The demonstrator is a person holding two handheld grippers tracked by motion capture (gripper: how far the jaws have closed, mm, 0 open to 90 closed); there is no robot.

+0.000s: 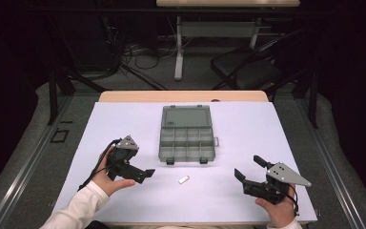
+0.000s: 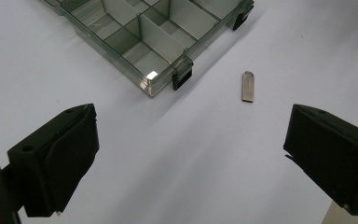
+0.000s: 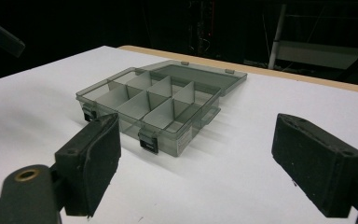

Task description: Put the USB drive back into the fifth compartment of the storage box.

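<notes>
A white-topped desk (image 1: 248,143) with a wooden far edge is seen across the middle of the frame. At its centre a grey compartment box (image 1: 187,142) is laid open, its lid folded flat toward the top. Just below it, lower centre, a small silver piece (image 1: 184,180) is laid.

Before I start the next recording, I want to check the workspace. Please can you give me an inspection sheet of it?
Surface: white table, bare around the items.
Job's things: grey compartment box, lid open flat, compartments look empty; small silver piece lying in front of it, apart.
Clutter: nothing seen.
Grippers: left gripper and right gripper, both open, holding nothing.
Cables: black cable trailing from left gripper.
Surroundings: dark room, black chair, floor cables behind.
</notes>
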